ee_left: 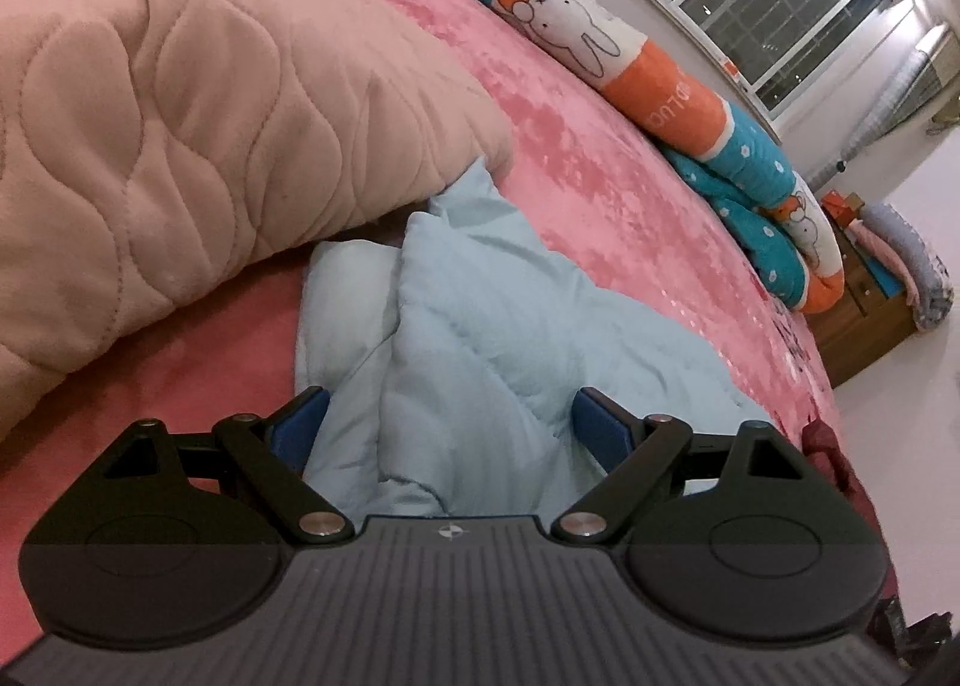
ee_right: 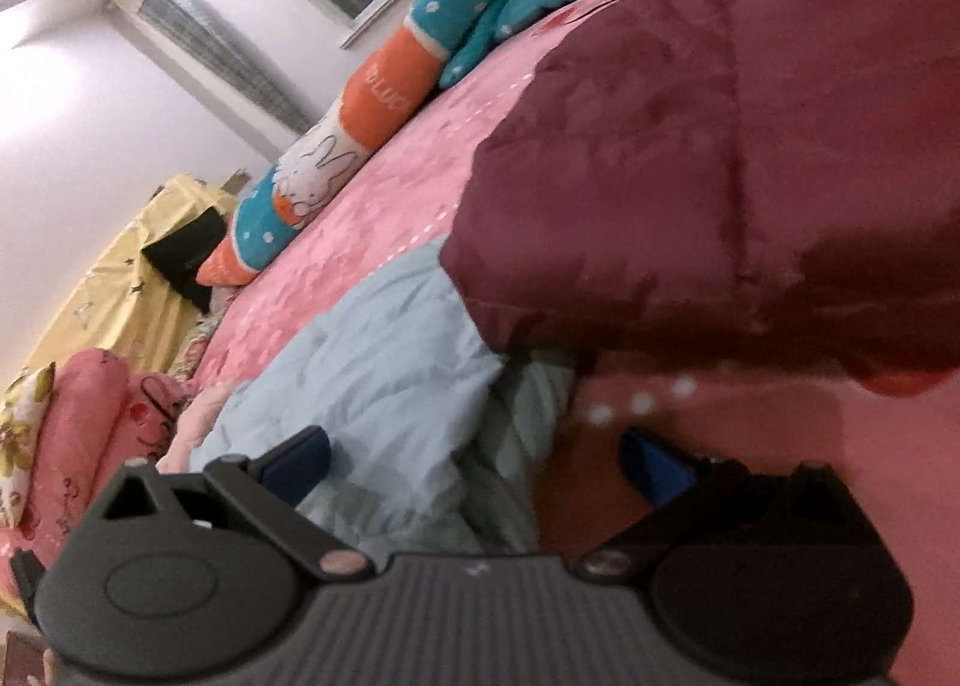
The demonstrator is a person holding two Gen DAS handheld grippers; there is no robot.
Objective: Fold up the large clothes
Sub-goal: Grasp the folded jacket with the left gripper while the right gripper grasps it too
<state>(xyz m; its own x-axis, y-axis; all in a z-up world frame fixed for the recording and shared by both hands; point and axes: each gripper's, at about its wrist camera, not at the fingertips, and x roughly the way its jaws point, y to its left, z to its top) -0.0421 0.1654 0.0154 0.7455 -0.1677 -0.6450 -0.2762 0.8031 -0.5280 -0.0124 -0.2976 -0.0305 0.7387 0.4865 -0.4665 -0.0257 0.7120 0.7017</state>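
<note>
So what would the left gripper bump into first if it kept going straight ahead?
Probably the crumpled light blue garment: it already lies between the open left gripper jaws. Beyond it sits the pink quilted blanket.

Your right gripper (ee_right: 474, 461) spread wide over the light blue garment's (ee_right: 384, 350) edge, maroon quilt (ee_right: 750, 146) just beyond, pink bedspread (ee_right: 384, 206) underneath.

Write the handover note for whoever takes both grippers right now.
Left gripper: open, jaws astride a ridge of the crumpled light blue padded garment, not clamped.
Right gripper: open, low at the same garment's edge, holding nothing.
The garment lies on the pink patterned bedspread, between a quilted peach blanket and a maroon padded garment.
Done: no fold visible.
Left: grip, spread flat, fold.
</note>
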